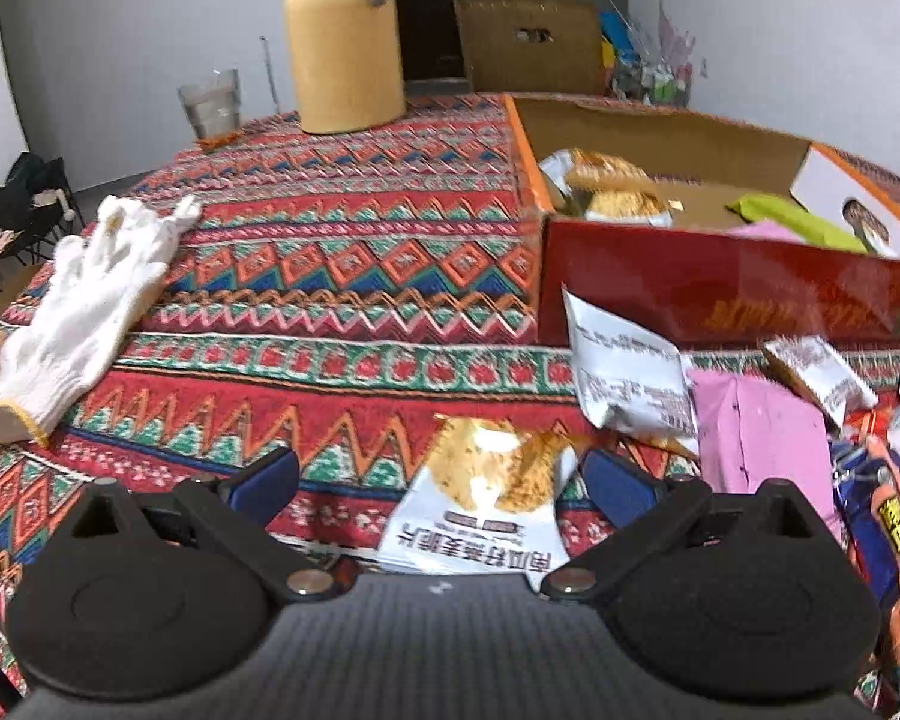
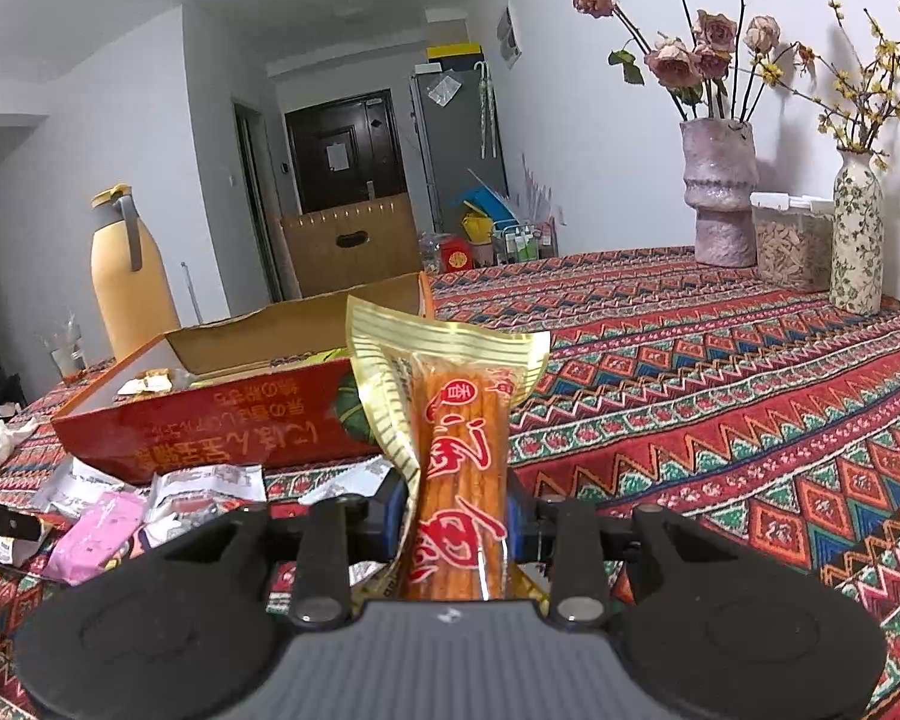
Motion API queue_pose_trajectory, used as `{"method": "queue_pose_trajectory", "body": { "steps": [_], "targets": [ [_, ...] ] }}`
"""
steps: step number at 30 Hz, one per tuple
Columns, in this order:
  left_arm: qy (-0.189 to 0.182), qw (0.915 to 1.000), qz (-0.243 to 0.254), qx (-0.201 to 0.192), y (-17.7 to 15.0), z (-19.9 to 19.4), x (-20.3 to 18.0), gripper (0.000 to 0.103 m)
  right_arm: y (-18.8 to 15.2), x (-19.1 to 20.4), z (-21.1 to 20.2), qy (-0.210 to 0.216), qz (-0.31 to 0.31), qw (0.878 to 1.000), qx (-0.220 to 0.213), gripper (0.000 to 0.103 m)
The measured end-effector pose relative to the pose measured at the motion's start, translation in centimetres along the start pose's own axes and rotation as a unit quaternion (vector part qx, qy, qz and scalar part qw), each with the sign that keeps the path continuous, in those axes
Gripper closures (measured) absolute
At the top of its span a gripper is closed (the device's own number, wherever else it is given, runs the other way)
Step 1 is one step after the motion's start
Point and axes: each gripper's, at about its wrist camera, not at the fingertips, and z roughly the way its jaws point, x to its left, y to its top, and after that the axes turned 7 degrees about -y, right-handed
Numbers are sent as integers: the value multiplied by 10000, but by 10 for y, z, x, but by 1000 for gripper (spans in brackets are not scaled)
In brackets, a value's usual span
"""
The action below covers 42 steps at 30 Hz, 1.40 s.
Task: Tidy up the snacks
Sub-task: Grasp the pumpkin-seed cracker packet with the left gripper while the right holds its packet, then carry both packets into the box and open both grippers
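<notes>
My right gripper is shut on a gold-edged packet of orange spicy sticks, held upright above the table, just right of the red cardboard box. That box holds several snack packets, among them a green one. My left gripper is open, its blue pads either side of a white oat-crisp packet lying on the cloth. Loose packets lie in front of the box: a white one, a pink one and an orange-blue one.
The table has a red patterned cloth. A white glove, a drinking glass and a yellow jug stand to the left and back. Two flower vases and a clear jar line the far right edge.
</notes>
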Motion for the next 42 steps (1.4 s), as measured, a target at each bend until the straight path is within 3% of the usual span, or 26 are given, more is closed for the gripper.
{"method": "queue_pose_trajectory", "body": {
  "steps": [11, 17, 21, 42],
  "targets": [
    [-147, 9999, 59, 41, -4, 6, -9, 3, -2, 3, -2, 48, -59, 10000, 36, 72],
    [-307, 9995, -49, 0, -5, 1, -10, 26, -2, 9, -2, 104, -107, 9999, 51, 72],
    [-325, 9994, -73, -99, -10, -6, -9, 47, -2, 12, -3, 130, -133, 9998, 62, 72],
    [-375, 9949, -417, -833, -5, -41, 4, 52, 8, 31, -11, 249, -341, 9991, -86, 72]
  ]
}}
